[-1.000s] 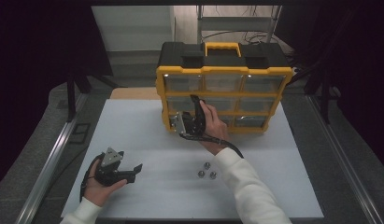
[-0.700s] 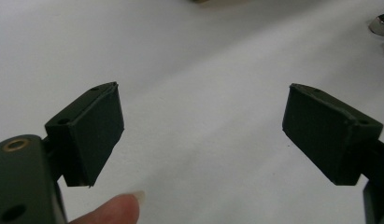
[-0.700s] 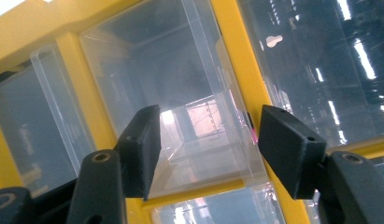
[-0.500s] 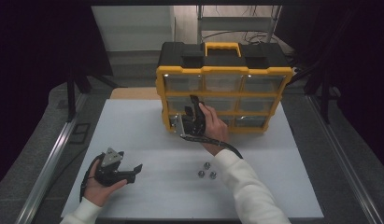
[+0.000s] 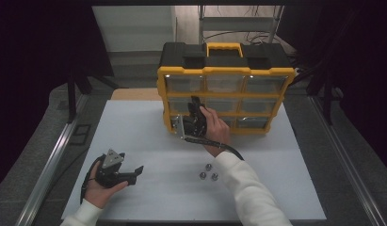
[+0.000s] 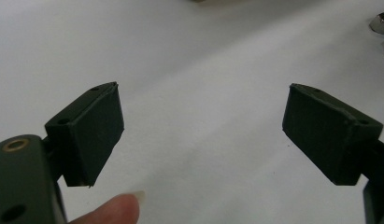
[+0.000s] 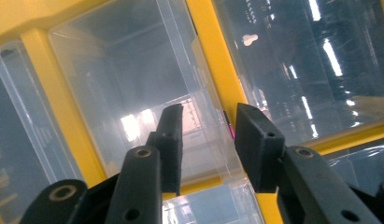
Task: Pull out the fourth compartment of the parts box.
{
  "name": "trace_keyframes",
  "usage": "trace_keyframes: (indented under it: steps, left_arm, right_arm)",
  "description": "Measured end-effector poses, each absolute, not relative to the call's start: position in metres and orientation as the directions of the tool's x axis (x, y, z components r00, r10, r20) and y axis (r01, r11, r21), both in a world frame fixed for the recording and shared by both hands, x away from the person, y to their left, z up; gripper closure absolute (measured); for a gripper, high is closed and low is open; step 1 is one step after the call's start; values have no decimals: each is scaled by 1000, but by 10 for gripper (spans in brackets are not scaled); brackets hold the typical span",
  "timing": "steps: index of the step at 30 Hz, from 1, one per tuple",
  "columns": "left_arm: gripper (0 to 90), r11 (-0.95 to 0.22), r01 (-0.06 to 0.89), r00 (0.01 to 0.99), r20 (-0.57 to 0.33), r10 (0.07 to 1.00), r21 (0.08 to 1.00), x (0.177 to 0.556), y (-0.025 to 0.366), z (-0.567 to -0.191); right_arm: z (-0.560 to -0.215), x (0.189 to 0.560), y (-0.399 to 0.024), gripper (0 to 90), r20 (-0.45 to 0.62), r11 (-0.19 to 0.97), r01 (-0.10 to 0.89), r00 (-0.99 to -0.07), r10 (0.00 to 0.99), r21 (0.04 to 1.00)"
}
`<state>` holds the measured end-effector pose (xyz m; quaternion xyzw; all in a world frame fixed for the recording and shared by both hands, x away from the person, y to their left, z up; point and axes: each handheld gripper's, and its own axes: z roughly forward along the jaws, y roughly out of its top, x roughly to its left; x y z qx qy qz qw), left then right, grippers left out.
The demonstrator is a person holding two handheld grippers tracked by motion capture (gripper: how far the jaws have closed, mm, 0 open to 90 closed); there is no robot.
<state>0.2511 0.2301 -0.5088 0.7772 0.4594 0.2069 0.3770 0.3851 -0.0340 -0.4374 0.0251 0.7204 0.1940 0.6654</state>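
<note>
Since the earlier frame, only the right gripper's (image 5: 195, 104) jaws have changed: they have just been closing, now narrowly parted around a clear drawer's (image 7: 147, 93) edge at frame centre, in the yellow organizer (image 5: 226, 75). Left gripper (image 5: 134, 172), lower left on the table (image 5: 149, 136), jaws spread, nothing between. Three nuts (image 5: 207, 172) lie lower centre.

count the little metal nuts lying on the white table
3, in a tight cluster on the table near its front edge, beside the right sleeve: one farthest back, one front left, one front right. The sleeve may hide others.
</note>
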Motion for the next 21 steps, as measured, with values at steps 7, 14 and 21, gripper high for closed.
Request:
trace_keyframes:
  steps: [7, 14, 21]
  left_arm:
    - [133, -295, 559, 492, -24, 870, 775, 251, 230, -509]
    - [134, -292, 559, 491, -26, 871, 776, 251, 230, -509]
    - [133, -292, 559, 491, -26, 871, 776, 251, 231, -509]
  right_arm:
    - [-436, 385, -34, 692, -943, 917, -224, -112, 313, 331]
    - [-435, 385, -35, 701, -944, 917, -226, -114, 310, 328]
    - [-434, 384, -35, 705, -947, 920, -227, -116, 299, 319]
